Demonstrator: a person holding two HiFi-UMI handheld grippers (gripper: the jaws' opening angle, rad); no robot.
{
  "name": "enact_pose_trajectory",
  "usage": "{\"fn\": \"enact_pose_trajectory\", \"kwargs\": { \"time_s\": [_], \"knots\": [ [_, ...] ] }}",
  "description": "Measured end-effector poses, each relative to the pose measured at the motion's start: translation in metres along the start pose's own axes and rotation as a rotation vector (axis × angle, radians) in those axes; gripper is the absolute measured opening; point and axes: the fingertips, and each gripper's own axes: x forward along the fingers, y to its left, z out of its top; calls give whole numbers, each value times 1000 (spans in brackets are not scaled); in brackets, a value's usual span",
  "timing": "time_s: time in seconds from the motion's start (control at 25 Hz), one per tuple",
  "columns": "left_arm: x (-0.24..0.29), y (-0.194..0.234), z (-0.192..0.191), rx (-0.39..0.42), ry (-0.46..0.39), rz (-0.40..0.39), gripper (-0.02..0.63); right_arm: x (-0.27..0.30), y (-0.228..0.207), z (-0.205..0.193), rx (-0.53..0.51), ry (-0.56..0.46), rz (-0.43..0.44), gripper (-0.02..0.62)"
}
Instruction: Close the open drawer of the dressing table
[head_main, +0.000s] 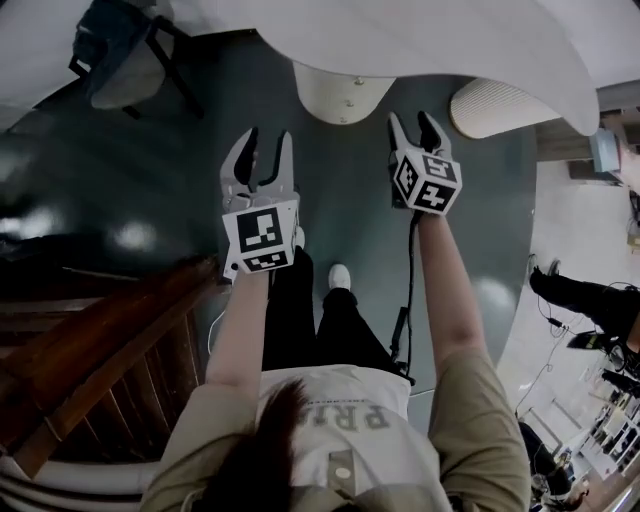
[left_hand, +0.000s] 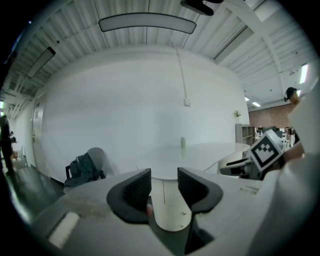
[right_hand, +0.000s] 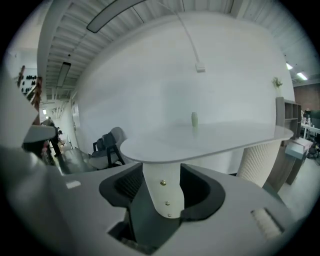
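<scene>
White curved table (head_main: 420, 40) (screwed slab leg (head_main: 345, 95)); left gripper (head_main: 268, 142) and right gripper (head_main: 412, 124) gape empty.

The white bench (right_hand: 215, 137) has a smooth, flat top with a round, wavy edge. A flat white leg (right_hand: 162, 192) with three small screws holds it up. A fat ribbed leg (right_hand: 255, 160) stands to its right. Its drawer cannot be seen.

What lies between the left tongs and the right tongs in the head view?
Only bare dark floor lies between the left tongs and the right tongs. The head view shows this stretch plainly.
</scene>
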Motion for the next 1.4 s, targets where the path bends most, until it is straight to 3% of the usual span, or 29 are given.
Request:
{"fn": "enact_pose_trajectory", "kwargs": {
  "time_s": [0.36,0.48,0.72,0.92,1.4],
  "knots": [
    [-64,-12,129,-12,-145,11,178,-146,9,123,-24,-159,15,233],
    [-82,-18,177,-16,-234,22,178,-182,20,164,-50,-224,51,206],
    [-112,-43,239,4,-329,-6,178,-233,44,220,-144,-294,107,196],
    [-124,-57,255,2,-344,-31,169,-258,54,244,-165,-335,129,193],
    [-142,-77,253,31,-325,-69,60,-294,50,247,-88,-371,181,91]
  ]
}}
